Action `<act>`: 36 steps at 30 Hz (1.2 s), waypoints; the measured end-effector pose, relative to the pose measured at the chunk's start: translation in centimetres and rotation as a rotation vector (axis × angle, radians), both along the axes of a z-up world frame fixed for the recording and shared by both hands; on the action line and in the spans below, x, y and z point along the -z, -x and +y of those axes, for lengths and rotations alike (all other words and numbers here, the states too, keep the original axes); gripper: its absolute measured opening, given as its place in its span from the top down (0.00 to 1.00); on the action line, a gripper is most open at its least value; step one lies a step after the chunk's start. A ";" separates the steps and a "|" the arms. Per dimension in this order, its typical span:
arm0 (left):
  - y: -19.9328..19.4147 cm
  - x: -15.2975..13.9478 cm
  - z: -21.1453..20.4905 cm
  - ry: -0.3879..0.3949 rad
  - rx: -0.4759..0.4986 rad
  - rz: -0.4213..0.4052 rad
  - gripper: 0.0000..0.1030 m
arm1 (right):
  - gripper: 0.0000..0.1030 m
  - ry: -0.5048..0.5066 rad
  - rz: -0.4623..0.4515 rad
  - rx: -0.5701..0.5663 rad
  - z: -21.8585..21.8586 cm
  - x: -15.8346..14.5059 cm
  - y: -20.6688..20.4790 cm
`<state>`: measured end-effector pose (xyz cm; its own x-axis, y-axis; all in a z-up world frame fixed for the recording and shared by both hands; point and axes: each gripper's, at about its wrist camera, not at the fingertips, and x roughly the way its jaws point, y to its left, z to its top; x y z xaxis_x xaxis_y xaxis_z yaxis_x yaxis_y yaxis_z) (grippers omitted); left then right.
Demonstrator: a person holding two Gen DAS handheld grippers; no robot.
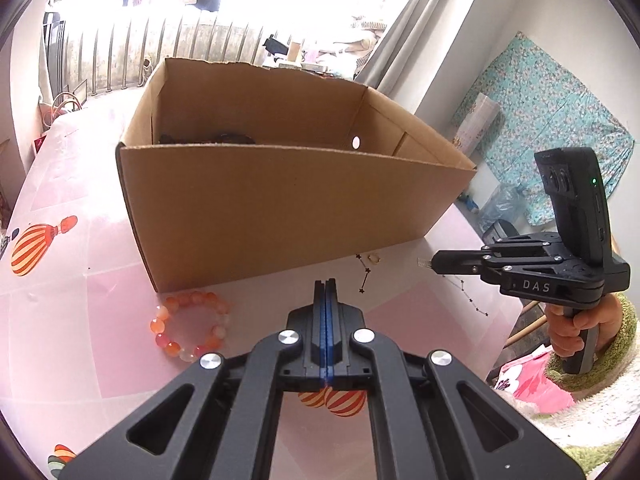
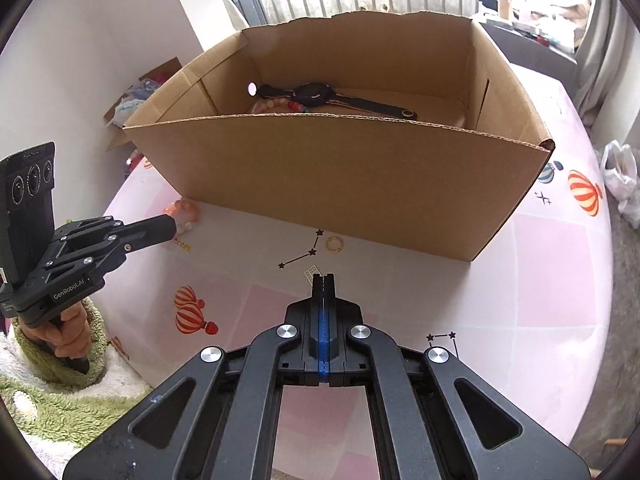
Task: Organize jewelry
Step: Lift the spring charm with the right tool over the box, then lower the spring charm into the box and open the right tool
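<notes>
Sitting on the pink tablecloth (image 2: 552,280), the open cardboard box (image 2: 340,184) holds a black wristwatch (image 2: 316,94) laid flat with its strap stretched out, and a pale orange bead string (image 2: 276,106) beside it (partly hidden behind the near wall). Outside the box, an orange bead bracelet (image 1: 190,326) lies just beside its front corner, and a small gold ring (image 2: 333,244) lies near the foot of the front wall. The left gripper (image 1: 327,282) has its jaws pressed fully together with nothing between them, angled down above the cloth close to the bracelet. The right gripper (image 2: 323,276) is likewise closed; a tiny pale tag (image 2: 313,271) shows at its tip, and whether it is pinched I cannot tell. A hand in a green fleecy sleeve (image 1: 624,332) grips each handle.
</notes>
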<state>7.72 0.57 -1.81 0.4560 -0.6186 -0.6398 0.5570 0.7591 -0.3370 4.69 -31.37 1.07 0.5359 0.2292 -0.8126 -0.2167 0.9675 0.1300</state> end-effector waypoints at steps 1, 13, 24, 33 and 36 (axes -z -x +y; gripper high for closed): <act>0.1 -0.3 0.2 0.016 0.002 0.005 1.00 | 1.00 -0.006 -0.002 0.006 -0.1 -0.4 0.1; 0.0 -10.4 1.9 0.111 0.099 -0.115 1.00 | 1.00 -0.085 -0.211 -0.072 1.5 -8.3 -0.9; -10.8 -11.0 -6.2 -0.053 0.179 0.178 1.00 | 1.00 0.019 0.002 -0.137 1.2 -7.9 -13.1; -16.9 -6.4 -10.1 -0.195 0.138 0.367 1.00 | 1.00 0.151 0.180 -0.103 1.5 -2.8 -16.4; -18.2 -5.5 -10.9 -0.220 0.125 0.386 1.00 | 1.00 0.177 0.229 -0.100 1.1 -1.7 -16.9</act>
